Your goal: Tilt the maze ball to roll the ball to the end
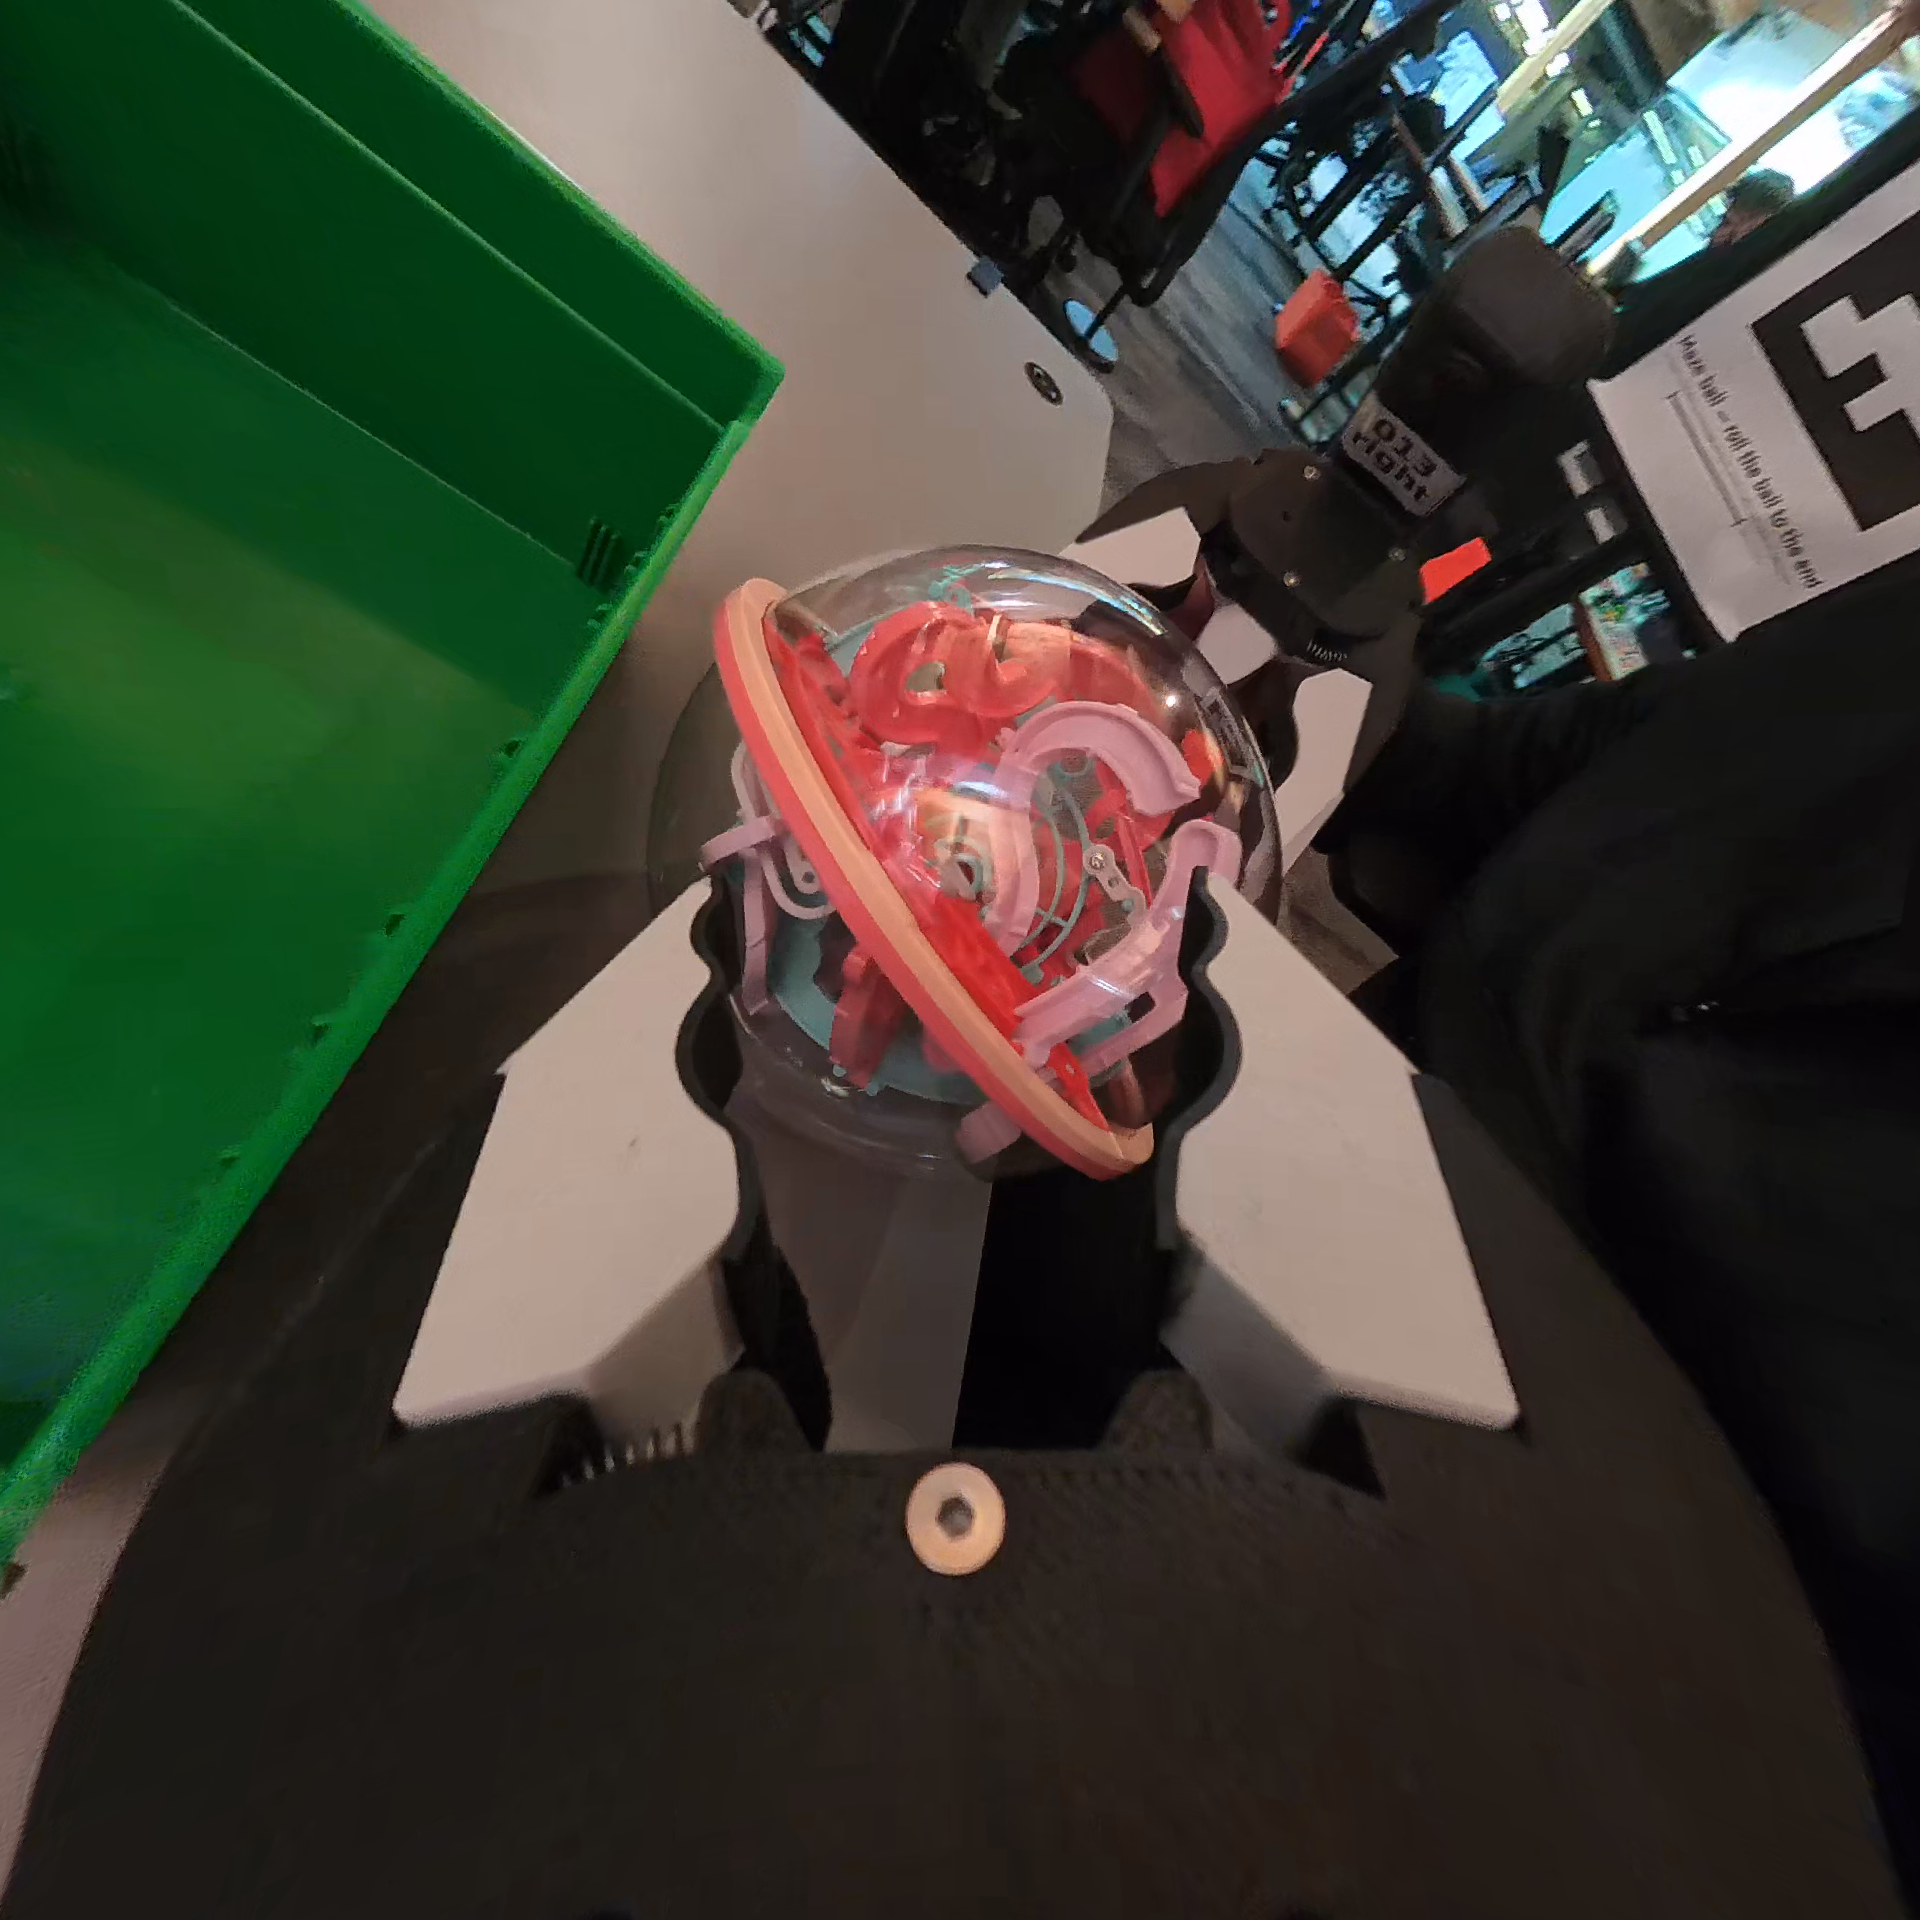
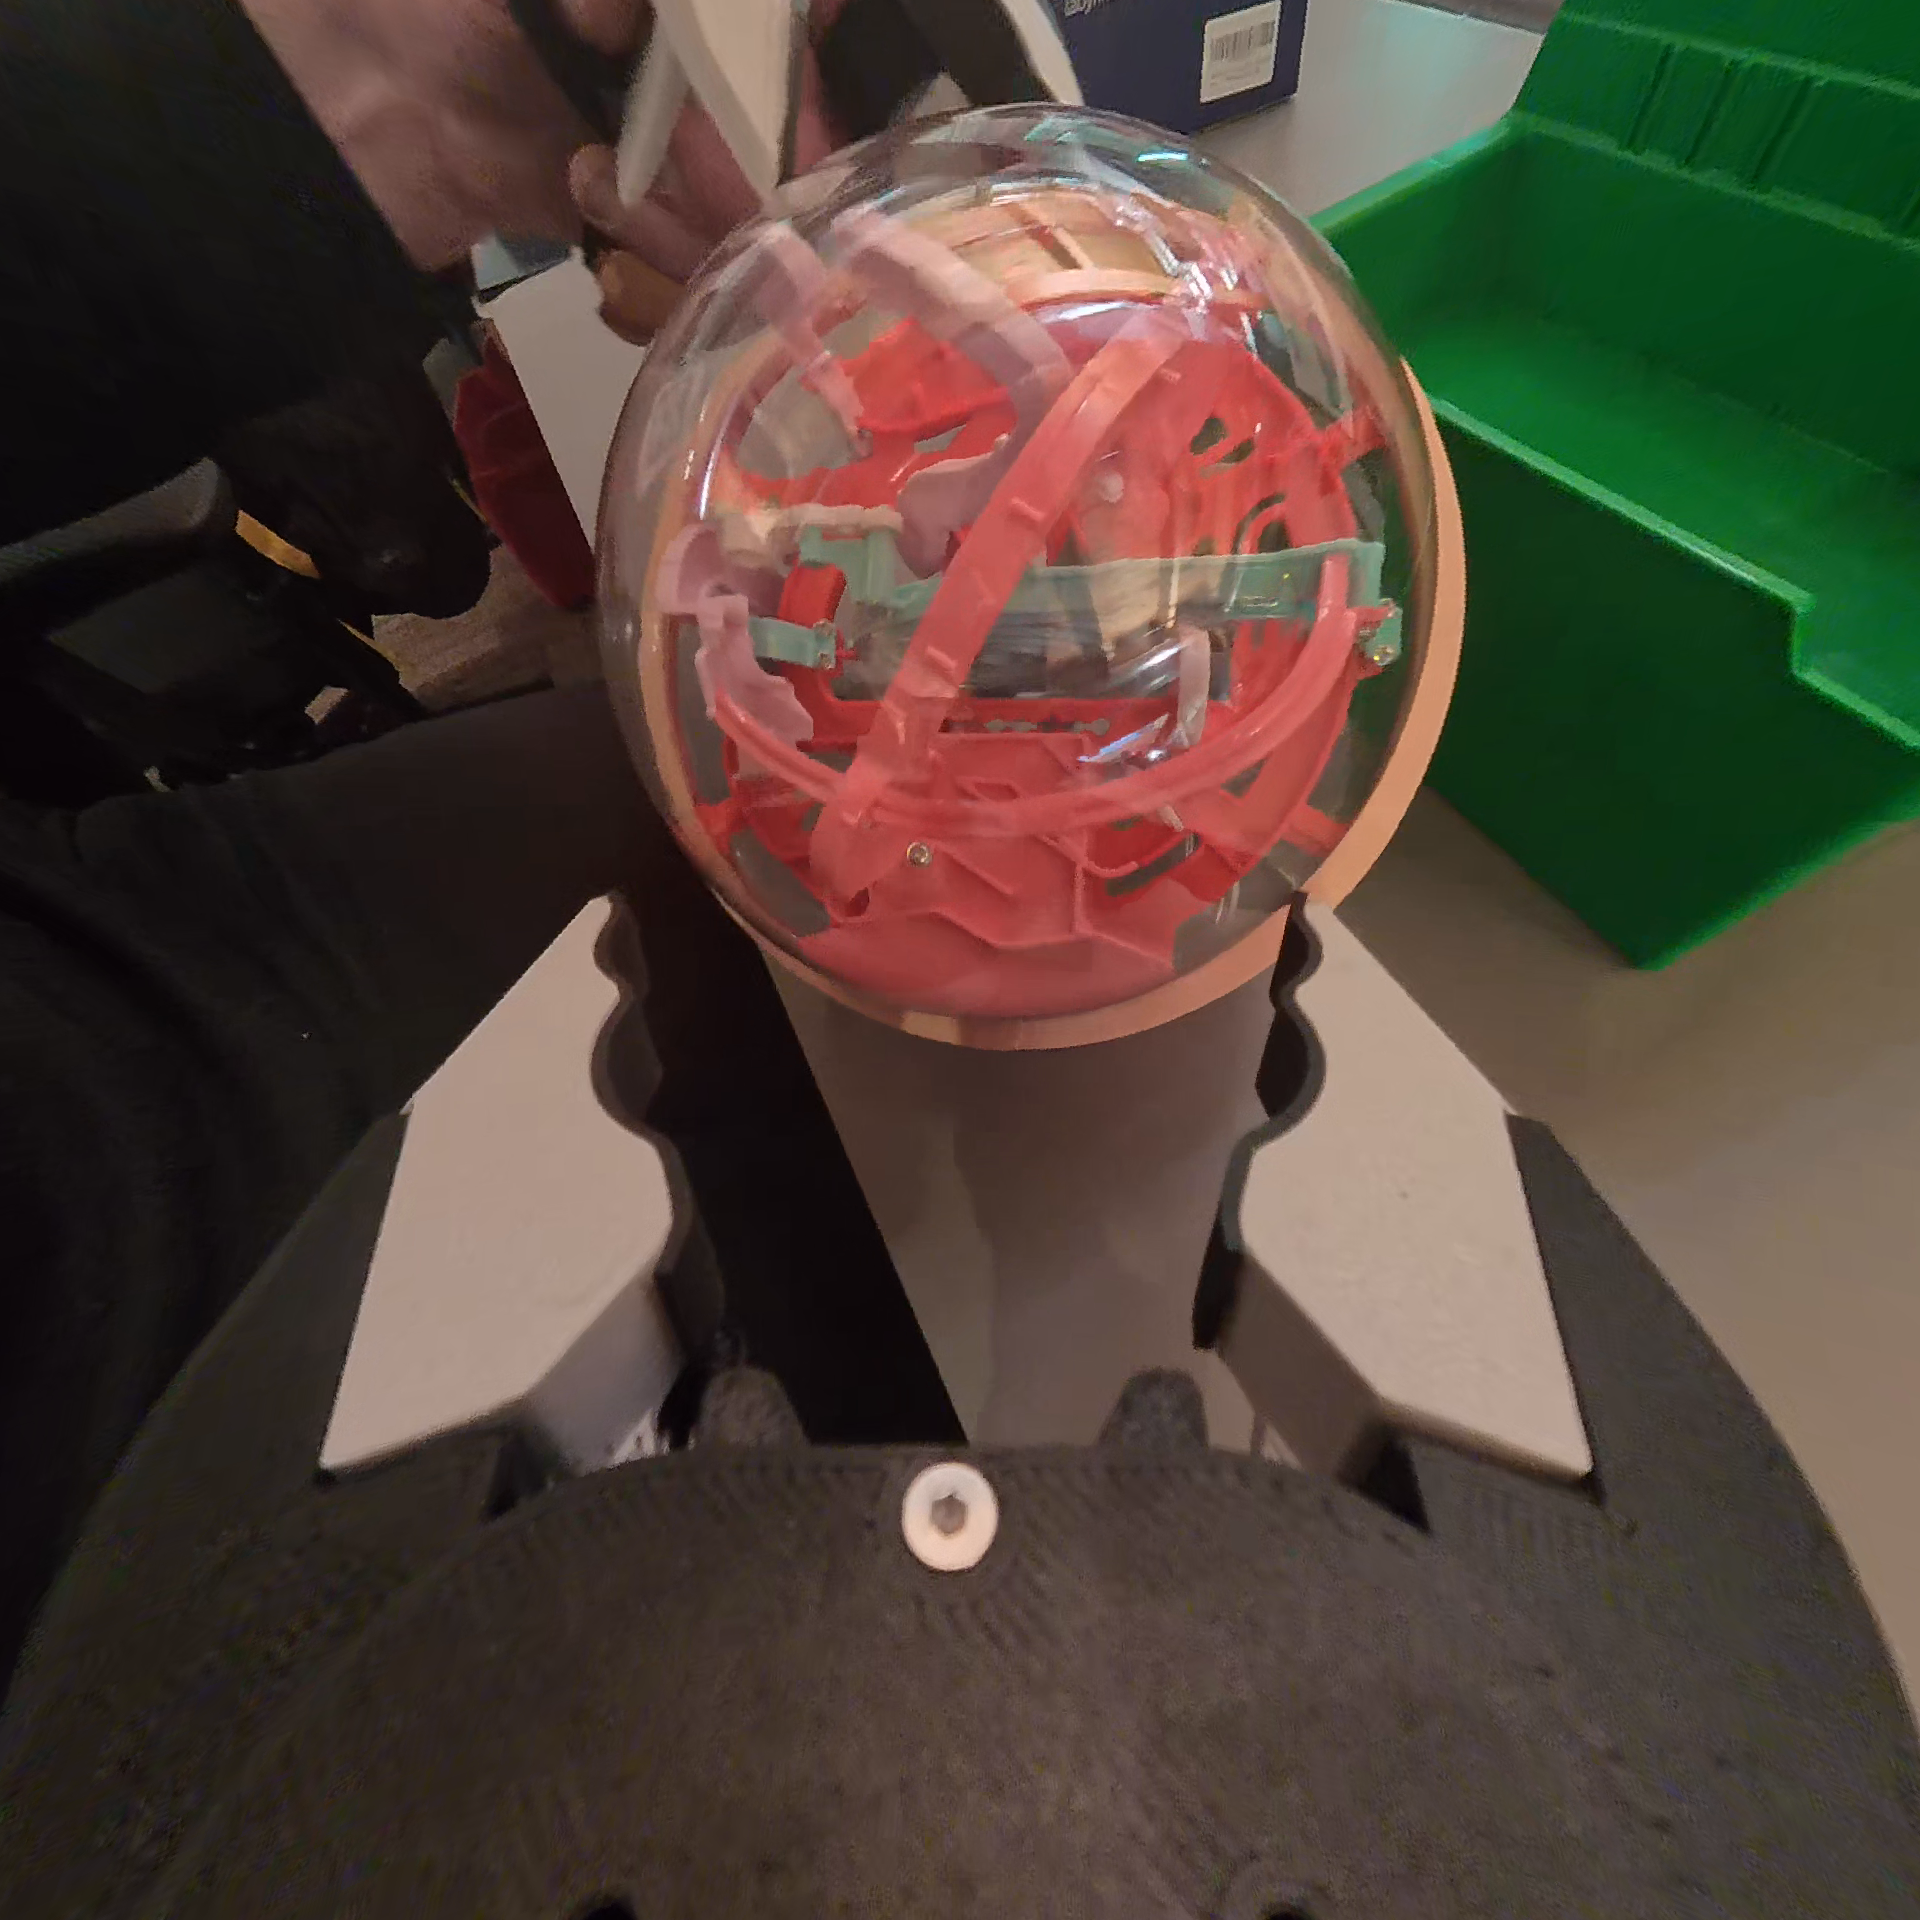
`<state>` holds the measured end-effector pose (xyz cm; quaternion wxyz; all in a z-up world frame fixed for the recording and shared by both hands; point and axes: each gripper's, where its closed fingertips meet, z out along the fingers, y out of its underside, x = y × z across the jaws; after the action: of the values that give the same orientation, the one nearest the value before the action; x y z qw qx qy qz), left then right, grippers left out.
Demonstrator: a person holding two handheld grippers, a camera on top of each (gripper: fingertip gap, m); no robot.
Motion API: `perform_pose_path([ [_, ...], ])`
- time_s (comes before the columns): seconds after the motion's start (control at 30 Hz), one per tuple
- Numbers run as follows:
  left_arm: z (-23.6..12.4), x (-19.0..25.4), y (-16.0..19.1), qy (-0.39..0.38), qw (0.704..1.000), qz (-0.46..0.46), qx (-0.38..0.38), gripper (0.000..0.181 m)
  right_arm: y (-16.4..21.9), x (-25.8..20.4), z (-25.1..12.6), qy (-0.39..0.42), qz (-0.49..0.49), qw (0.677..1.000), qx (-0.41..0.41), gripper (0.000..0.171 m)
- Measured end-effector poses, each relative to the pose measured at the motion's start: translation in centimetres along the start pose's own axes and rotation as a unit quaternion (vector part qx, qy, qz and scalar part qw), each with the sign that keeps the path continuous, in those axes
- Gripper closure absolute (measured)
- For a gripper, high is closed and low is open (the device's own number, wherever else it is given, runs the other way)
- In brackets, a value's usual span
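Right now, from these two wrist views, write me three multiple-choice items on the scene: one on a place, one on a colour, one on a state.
1. Where is the green bin in the left wrist view?
A. left of the maze ball
B. under it
C. right of it

2. What colour is the ring round the maze ball?
A. blue
B. peach and pink
C. black

3. How is the maze ball held?
A. lying in the bin
B. loose on the table
C. between both tools

Answers:
1 A: the bin fills the left side.
2 B: the ring shows those colours.
3 C: left tool and right tool flank it from opposite sides.
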<state>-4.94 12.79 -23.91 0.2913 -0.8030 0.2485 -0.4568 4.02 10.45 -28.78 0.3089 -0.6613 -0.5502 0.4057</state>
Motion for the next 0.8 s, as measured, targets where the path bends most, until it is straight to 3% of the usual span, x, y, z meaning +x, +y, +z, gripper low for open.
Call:
perform_pose_path([
  [0.33, -0.7, -1.1, -0.6, 0.062, 0.998, -0.018, 0.027, 0.102, 0.2, -1.1, -0.4, -0.030, 0.003, 1.000, -0.005, 0.061],
  [0.47, -1.5, -1.4, 0.5, 0.023, 0.999, -0.022, 0.036, 0.100, -0.3, -0.1, -1.2, -0.032, 0.011, 0.999, 0.010, 0.060],
  [0.8, -1.0, 0.6, 3.4, -0.058, 0.996, -0.030, 0.053, 0.087, -3.2, 3.0, -1.1, -0.078, 0.035, 0.995, 0.043, 0.040],
])
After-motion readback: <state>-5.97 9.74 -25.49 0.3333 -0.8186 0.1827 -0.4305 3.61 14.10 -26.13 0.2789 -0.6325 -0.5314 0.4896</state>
